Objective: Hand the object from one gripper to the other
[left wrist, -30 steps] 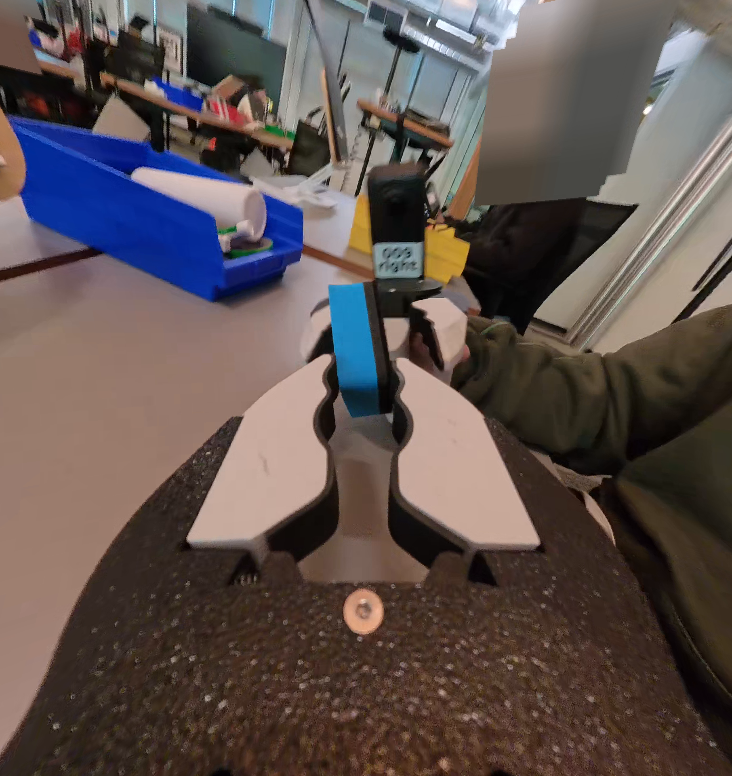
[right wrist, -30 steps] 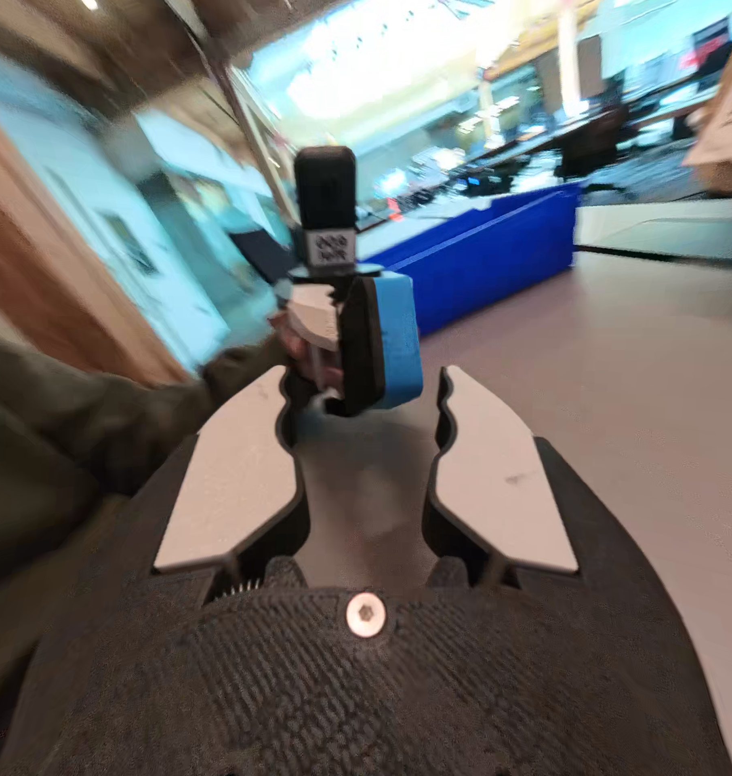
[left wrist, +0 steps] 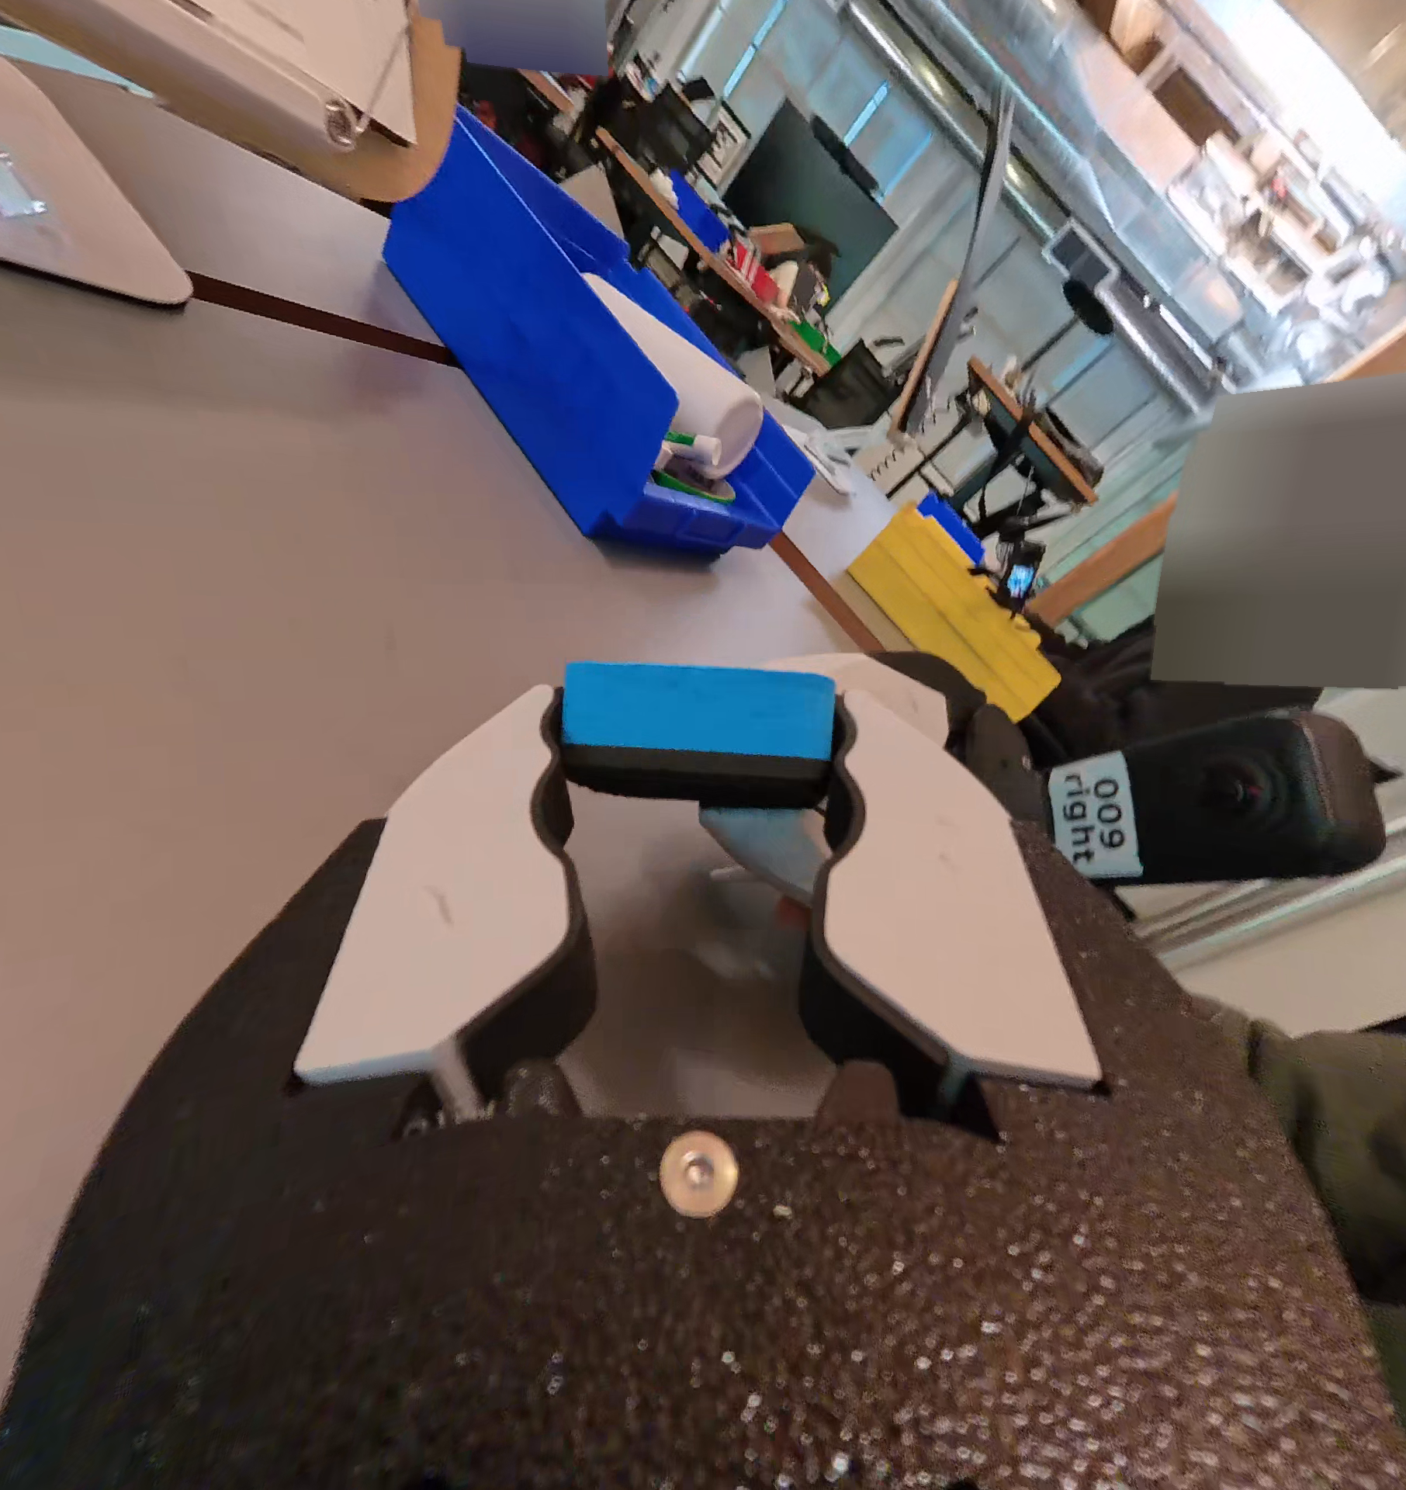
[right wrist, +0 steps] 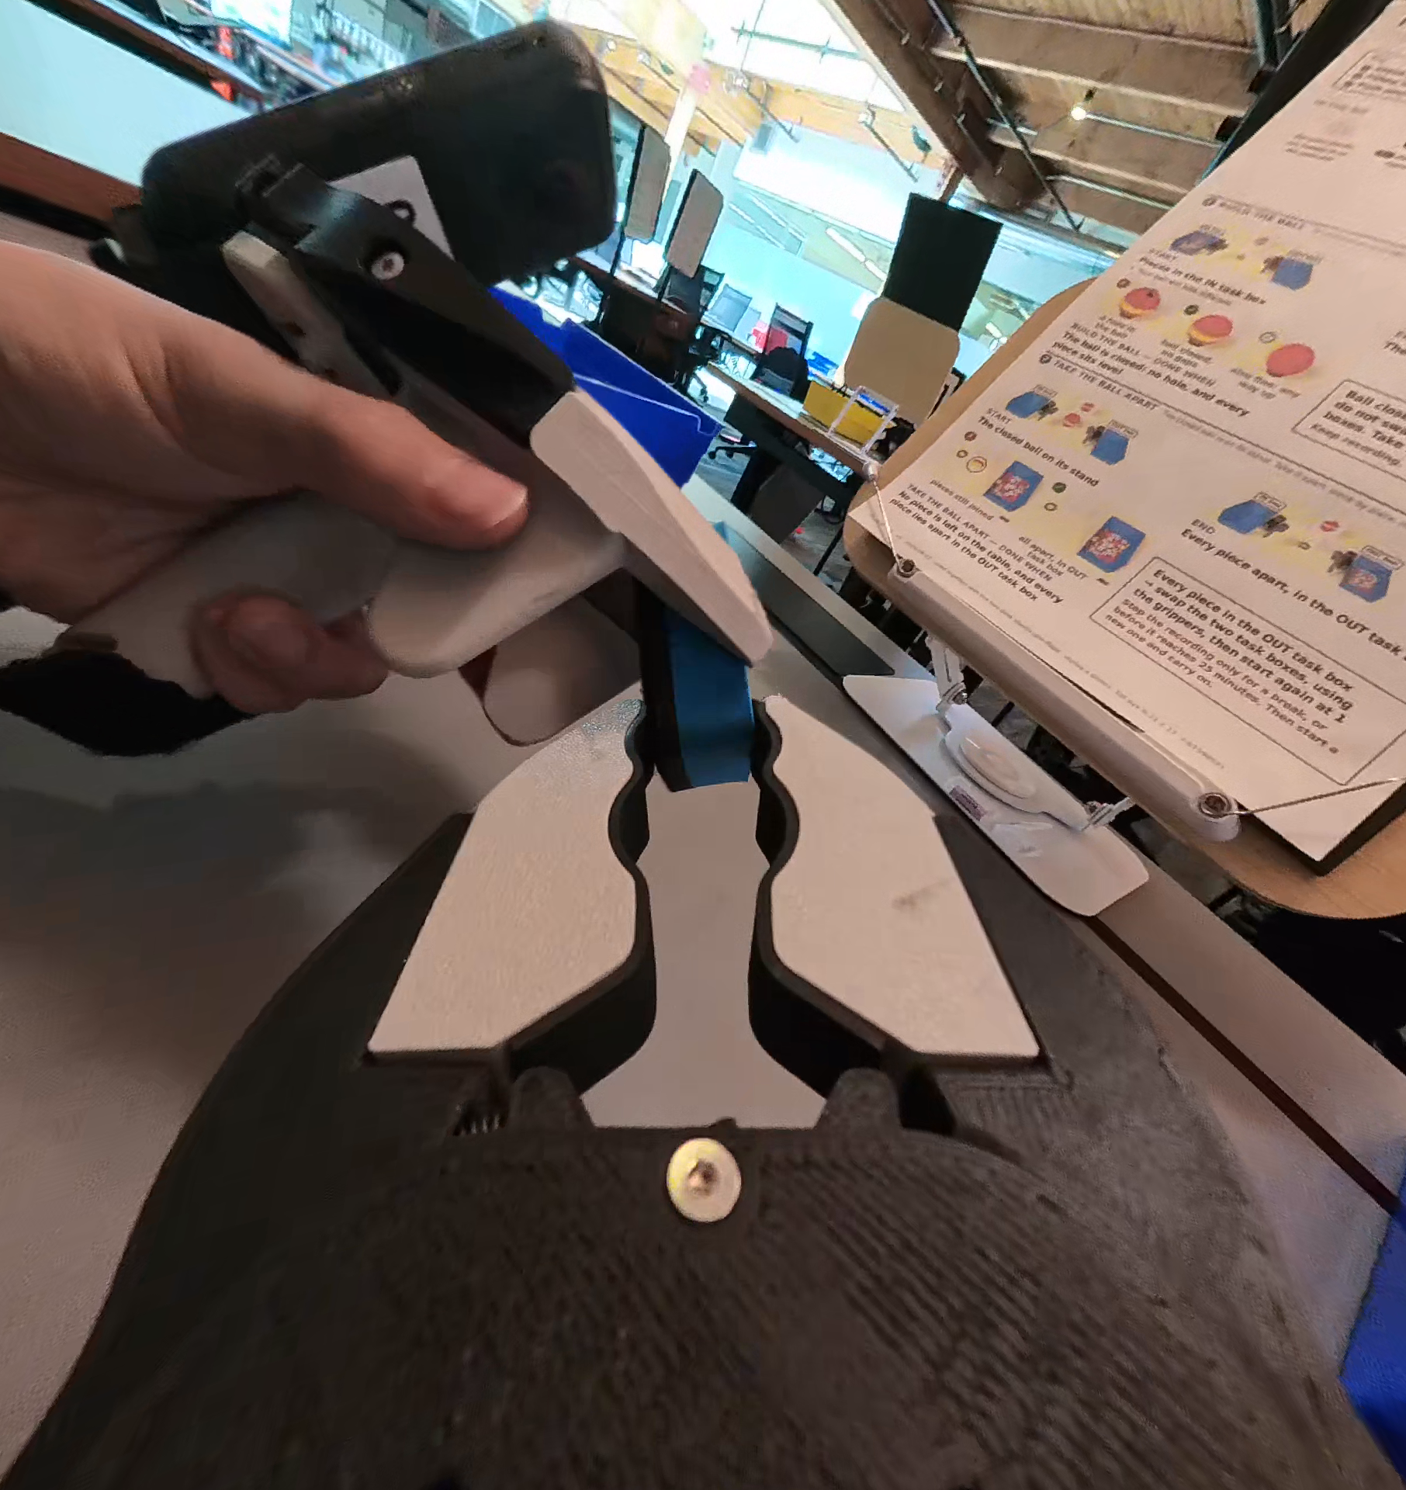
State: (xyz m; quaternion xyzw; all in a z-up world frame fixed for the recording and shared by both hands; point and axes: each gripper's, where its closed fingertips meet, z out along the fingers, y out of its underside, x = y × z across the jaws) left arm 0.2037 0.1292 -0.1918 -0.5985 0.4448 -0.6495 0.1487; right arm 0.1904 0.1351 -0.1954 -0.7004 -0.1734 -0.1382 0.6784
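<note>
Gripping: both grippers are clamping the same blue-and-black eraser block (left wrist: 696,738) above the grey table (left wrist: 200,645).
Left gripper (left wrist: 696,754): its fingers are spanning the block's long sides, held fairly wide, the blue face lying uppermost.
Right gripper (right wrist: 700,746): its fingers are pinching the block's thin edge, narrowly spaced, the block (right wrist: 704,709) standing on end between the tips.
Hand (right wrist: 143,476): it is wrapping the left gripper's white handle.
Surroundings: a blue bin (left wrist: 522,347) is sitting farther off on the table; an instruction sheet (right wrist: 1216,451) is leaning on a stand at the right.
</note>
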